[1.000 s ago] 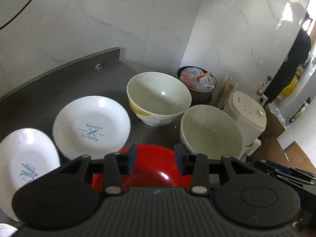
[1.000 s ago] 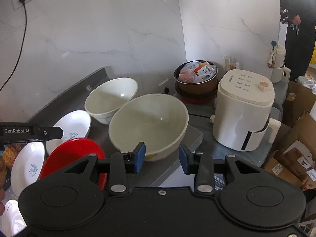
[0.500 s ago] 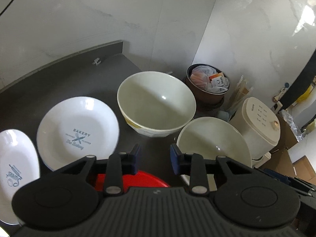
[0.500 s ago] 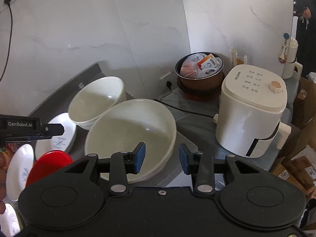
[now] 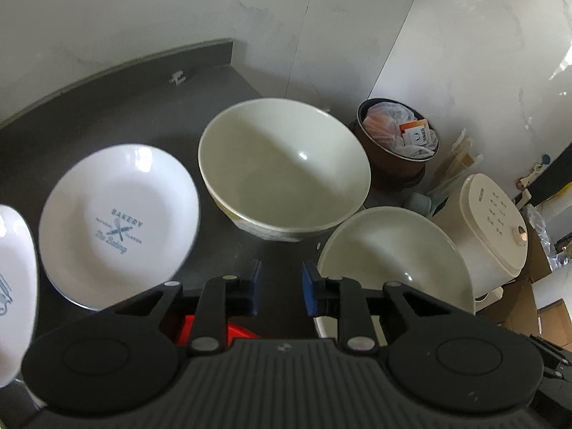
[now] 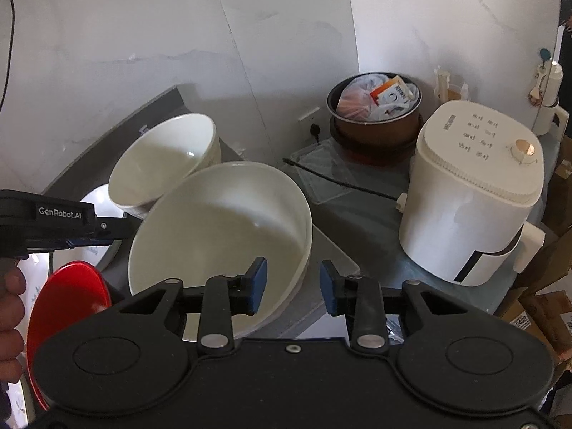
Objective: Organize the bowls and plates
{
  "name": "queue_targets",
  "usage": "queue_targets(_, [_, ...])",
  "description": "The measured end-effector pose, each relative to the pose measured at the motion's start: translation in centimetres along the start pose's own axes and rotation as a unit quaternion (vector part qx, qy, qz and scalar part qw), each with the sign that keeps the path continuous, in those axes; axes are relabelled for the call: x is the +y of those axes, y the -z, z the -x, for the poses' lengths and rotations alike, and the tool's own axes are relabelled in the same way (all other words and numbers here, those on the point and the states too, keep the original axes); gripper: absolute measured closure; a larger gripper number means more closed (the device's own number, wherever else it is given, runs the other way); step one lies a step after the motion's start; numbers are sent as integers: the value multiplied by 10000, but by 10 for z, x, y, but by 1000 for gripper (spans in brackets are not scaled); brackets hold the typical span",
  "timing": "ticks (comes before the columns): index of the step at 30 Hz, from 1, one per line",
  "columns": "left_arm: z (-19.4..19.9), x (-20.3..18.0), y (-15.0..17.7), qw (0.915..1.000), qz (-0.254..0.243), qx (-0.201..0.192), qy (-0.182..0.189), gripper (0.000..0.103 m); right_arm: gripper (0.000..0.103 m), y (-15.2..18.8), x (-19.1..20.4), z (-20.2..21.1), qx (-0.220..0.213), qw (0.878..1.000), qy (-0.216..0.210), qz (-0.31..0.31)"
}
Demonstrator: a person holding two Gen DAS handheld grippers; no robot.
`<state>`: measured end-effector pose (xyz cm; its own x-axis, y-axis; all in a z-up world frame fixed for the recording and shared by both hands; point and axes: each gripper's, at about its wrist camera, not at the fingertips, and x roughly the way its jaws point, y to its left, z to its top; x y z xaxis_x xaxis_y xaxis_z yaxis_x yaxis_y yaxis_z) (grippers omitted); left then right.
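Two large cream bowls stand on the dark counter: the far bowl and the near bowl. Left of them lie a white "BAKERY" plate and a second white plate. A red plate shows mostly under my left gripper, which is open, empty and above the counter between the plates and bowls. My right gripper is open, and the near bowl's right rim lies between its fingers in the right wrist view.
A brown pot full of packets stands at the back. A white appliance with a cable sits to the right, beside cardboard boxes. A hand holds the left gripper. Marble walls close the corner.
My left gripper moved forward past the red plate toward the bowls, and its fingers narrowed a little. My right gripper came in closer to the near bowl's rim.
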<state>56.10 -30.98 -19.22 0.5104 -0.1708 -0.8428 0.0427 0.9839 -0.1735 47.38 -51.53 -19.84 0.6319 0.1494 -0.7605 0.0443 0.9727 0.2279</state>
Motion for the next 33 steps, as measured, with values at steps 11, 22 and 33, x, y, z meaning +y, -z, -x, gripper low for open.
queue_targets(11, [-3, -1, -5, 9994, 324, -12, 148, 82, 82, -3, -2, -13, 219, 9997, -73, 74])
queue_targets(22, [-23, -17, -4, 9996, 136, 245, 99, 81, 87, -7, -1, -24, 354, 9994, -8, -30])
queue_targets(33, [-27, -9, 0, 9981, 306, 472, 252, 99, 89, -11, 1, -15, 242, 9996, -12, -121])
